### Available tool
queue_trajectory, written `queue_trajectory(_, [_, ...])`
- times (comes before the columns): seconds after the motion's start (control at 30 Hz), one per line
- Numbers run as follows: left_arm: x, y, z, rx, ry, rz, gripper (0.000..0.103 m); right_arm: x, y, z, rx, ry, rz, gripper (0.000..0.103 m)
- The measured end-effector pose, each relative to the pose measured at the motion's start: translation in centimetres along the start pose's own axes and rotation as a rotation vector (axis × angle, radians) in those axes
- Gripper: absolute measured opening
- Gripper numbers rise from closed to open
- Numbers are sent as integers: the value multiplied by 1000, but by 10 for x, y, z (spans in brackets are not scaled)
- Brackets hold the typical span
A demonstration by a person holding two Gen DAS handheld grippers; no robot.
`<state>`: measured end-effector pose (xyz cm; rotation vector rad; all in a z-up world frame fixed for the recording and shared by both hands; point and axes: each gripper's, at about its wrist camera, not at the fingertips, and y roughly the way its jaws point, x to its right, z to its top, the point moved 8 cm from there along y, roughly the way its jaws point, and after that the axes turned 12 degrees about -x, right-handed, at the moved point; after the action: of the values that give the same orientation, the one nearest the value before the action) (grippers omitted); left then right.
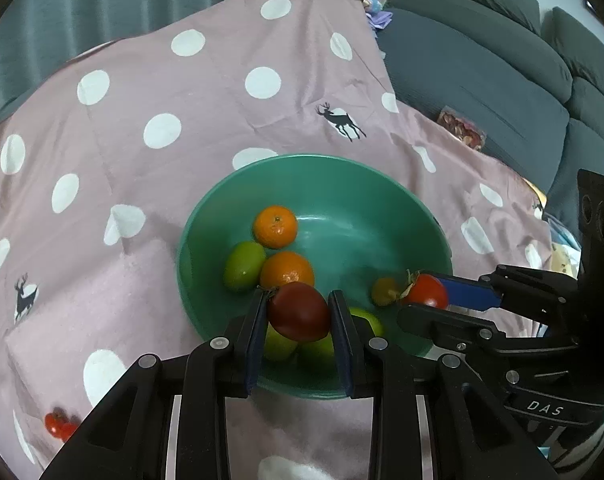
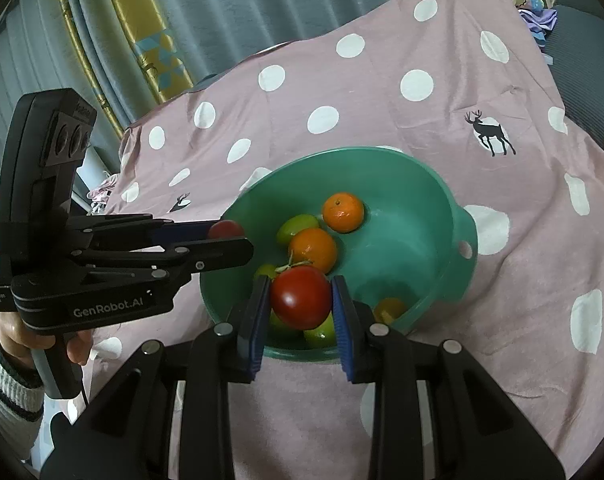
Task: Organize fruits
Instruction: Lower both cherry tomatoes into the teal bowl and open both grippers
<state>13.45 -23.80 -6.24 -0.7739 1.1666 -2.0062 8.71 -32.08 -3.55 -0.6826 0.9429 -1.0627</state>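
Left wrist view: my left gripper is clamped on a dark red tomato, fingers nearly closed, directly above the near rim of the green bowl. The bowl holds two oranges and green fruits, so I judge release means going forward and down.

Right wrist view: my right gripper pinches a bright red tomato over the same near rim; both hands look about equally close to the bowl on the pink dotted cloth.

"DAS" marks the right hand-held gripper; "GenRobot.AI" marks the left hand-held gripper.
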Motion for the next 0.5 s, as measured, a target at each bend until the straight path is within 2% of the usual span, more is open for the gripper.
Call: queue_trajectory(0.5, [3,10,5,-18,13,8,30,6,2,5,-2,-2,-10,30])
